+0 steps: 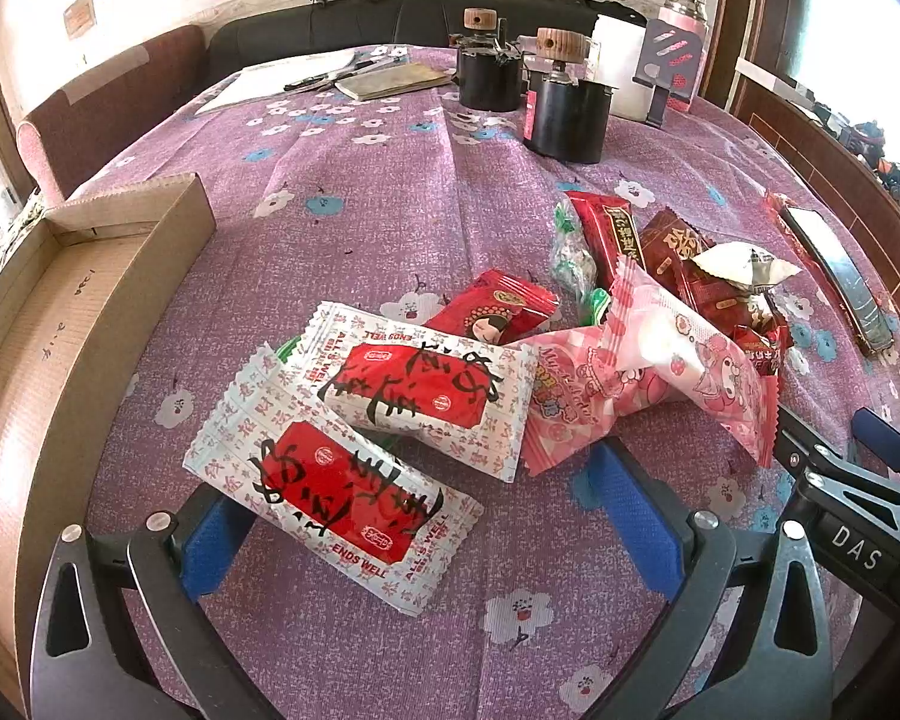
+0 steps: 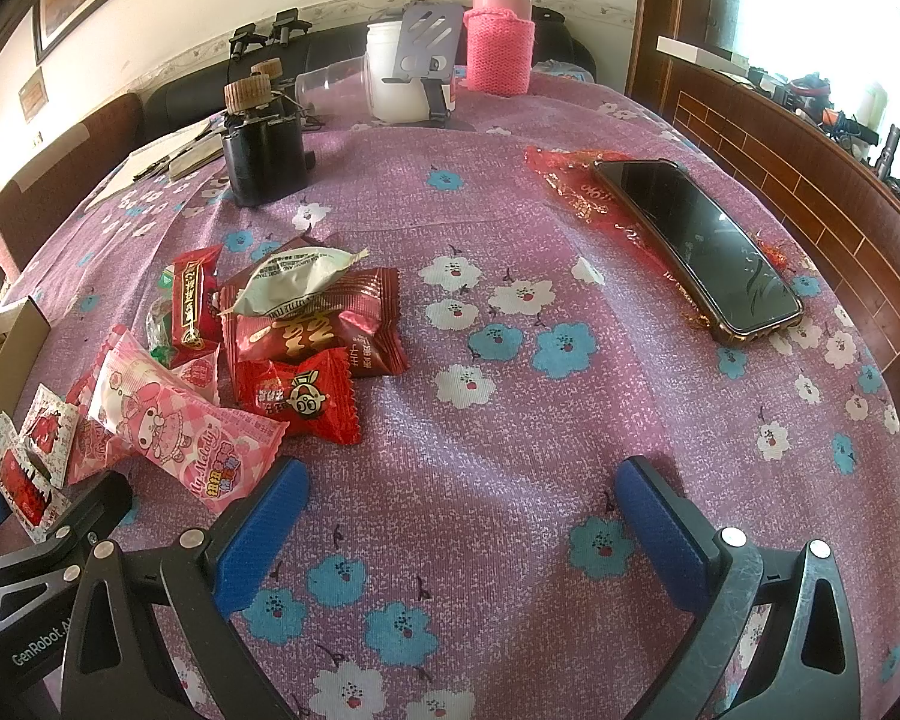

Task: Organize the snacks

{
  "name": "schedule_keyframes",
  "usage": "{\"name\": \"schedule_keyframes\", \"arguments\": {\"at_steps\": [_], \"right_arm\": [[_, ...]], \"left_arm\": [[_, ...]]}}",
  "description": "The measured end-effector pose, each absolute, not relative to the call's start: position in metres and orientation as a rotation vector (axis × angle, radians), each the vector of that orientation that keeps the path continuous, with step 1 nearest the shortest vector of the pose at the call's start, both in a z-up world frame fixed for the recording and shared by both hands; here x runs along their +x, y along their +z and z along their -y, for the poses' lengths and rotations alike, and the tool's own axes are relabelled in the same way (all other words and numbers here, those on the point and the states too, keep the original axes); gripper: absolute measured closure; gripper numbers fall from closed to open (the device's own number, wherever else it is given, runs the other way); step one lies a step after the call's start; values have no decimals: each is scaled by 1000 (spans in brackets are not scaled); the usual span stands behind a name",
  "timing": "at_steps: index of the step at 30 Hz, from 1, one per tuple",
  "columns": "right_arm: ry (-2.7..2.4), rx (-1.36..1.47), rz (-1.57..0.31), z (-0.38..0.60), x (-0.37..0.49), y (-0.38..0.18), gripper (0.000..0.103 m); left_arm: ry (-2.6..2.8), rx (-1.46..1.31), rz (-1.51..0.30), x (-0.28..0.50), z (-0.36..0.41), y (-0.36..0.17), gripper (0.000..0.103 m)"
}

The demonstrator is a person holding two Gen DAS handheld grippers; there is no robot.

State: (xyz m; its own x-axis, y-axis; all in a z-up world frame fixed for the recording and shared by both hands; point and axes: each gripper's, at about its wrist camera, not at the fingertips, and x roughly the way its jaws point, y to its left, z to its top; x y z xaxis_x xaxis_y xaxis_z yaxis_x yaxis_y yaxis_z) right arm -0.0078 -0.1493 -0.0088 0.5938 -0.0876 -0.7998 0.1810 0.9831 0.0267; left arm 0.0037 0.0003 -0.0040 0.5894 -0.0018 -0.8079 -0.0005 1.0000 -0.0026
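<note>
At the left edge of the table [image 1: 390, 192], which carried a purple cloth with flowers, a cardboard box [image 1: 90, 324] stood open, and some handwriting was on its inner wall but I could not read it; no snack showed inside it. Just right of the box lay two white and red packets [image 1: 354, 456], one overlapping the other, with the words "ENDS WELL" and large black Chinese characters. The left gripper [image 1: 426, 516] was released, its blue pads wide apart on both sides of the nearer packet, not touching it as far as I could tell. Next came a pink packet [image 2: 174, 426] printed "My Melody", then a heap of red and brown sweets [image 2: 312, 330] with Chinese writing, near the middle of the table. The right gripper [image 2: 462, 522] was also released, above bare cloth just right of the heap. Toward the right edge a phone [image 2: 702, 240] lay on a red wrapper [image 2: 570, 180]. At the far edge stood black canisters [image 2: 264, 150] and a pink flask [image 2: 501, 30].
</note>
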Motion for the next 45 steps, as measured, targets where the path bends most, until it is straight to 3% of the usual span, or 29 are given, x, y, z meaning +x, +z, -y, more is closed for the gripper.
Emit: {"name": "schedule_keyframes", "arguments": {"at_steps": [45], "right_arm": [[-153,109,-922,149,-17,-10,0]], "left_arm": [[0,-2,-940,3,2,-4,0]]}}
